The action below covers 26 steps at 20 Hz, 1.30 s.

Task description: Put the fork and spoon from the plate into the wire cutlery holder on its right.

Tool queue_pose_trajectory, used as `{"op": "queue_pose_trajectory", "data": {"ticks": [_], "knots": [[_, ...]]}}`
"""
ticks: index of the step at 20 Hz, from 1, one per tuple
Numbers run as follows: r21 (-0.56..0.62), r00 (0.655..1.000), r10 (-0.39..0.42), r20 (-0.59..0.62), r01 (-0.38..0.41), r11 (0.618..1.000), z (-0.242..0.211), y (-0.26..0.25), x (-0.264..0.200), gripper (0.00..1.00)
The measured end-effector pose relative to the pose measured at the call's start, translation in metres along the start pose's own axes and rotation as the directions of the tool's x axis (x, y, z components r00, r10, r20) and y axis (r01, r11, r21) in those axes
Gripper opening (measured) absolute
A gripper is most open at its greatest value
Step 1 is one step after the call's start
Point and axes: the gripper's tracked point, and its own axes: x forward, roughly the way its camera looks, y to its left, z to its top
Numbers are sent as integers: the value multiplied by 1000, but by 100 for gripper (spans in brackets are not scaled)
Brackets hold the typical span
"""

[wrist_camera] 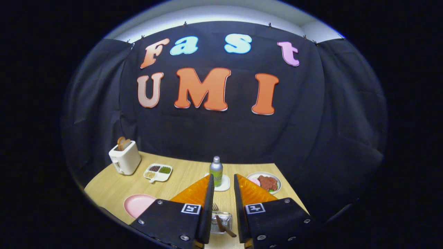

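Claw (223, 193) held a little way apart, pinching nothing. Down between its fingers (207, 204), near 6 o'clock, stood the wire cutlery holder (221, 221) on the wooden counter (187, 173). Stuck up out of the holder: a fork (215, 206), prongs up, plus a dark handle (225, 226) leaning toward 4 o'clock. Could not tell if that handle was the spoon. Off at 9 o'clock from the holder lay a pink plate (136, 204), partly hidden behind the claw. Farther out at 12 o'clock stood a green bottle (216, 171) with a silver cap on a white coaster (225, 185). At about 1 o'clock sat a white plate of food (264, 181). At about 10 o'clock rested a small white tray (158, 172) with three cups of bits. Farthest out at 10 o'clock stood a white toaster (124, 157) with toast poking up.
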Motion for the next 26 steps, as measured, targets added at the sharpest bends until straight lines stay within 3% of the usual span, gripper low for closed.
{"op": "queue_pose_trajectory", "data": {"ticks": [1, 4, 8, 19, 26], "knots": [[3, 1000, -3, 30, 3, 1000, 13, 0, -2, 37], [16, 994, 18, 110, -20, 1000, 46, 6, -7, 65], [1, 976, 39, 216, -41, 999, 87, 14, -18, 84], [-17, 890, 73, 450, -73, 997, 165, 33, -55, 93], [-1, 877, 99, 471, -112, 994, 165, 48, -57, 96]]}}
